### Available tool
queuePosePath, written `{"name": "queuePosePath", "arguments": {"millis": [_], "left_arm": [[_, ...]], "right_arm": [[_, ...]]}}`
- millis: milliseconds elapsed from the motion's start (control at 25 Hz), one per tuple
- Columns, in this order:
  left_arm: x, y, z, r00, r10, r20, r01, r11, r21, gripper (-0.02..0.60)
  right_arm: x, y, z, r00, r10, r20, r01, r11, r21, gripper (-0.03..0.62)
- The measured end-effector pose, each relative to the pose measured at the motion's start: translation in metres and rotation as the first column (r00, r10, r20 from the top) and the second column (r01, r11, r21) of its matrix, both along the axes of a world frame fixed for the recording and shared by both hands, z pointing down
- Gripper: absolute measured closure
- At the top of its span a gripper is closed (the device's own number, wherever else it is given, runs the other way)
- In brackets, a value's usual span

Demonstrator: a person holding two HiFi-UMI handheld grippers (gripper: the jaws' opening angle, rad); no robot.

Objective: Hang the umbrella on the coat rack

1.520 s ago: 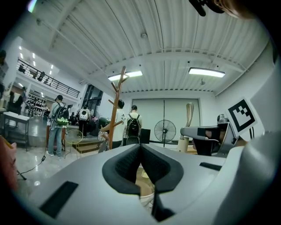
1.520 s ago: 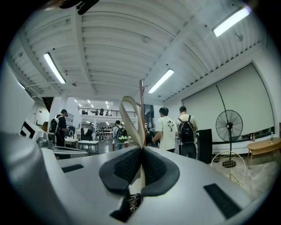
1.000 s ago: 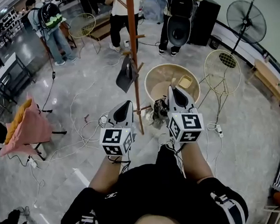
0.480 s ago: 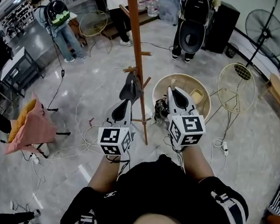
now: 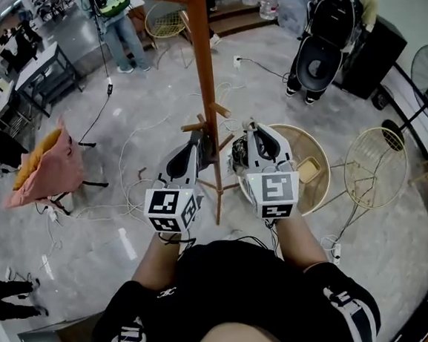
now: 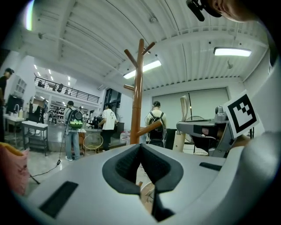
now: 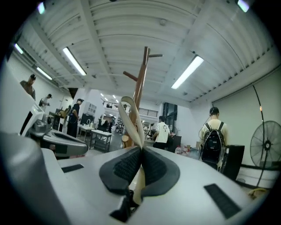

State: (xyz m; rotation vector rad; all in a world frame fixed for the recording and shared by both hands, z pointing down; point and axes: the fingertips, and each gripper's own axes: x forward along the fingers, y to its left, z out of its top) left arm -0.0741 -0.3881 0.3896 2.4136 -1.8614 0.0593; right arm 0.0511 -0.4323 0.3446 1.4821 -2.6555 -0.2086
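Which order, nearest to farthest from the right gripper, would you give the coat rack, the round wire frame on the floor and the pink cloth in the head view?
1. Coat rack, just left of the right gripper.
2. Round wire frame, on the floor to the right.
3. Pink cloth, far off at the left.

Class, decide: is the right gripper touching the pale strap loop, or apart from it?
Touching. The right gripper view shows the right gripper with jaws shut on the pale strap loop, which rises from between them.
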Motion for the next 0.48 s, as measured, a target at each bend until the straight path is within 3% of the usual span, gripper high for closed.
{"name": "queuePosePath", "arguments": {"millis": [240, 480], "left_arm": [[-0.013, -0.025, 0.009, 0.997, -0.074, -0.006, 0.073, 0.997, -0.013, 0.564], [-0.042, -0.033, 0.024, 0.995, -0.098, -0.01, 0.097, 0.995, -0.031, 0.563]], "right_arm": [[-0.019, -0.038, 0.011, 0.977, 0.037, -0.209, -0.011, 0.992, 0.124, 0.576], [-0.045, -0.039, 0.033, 0.95, 0.053, -0.306, -0.003, 0.987, 0.16, 0.576]]}}
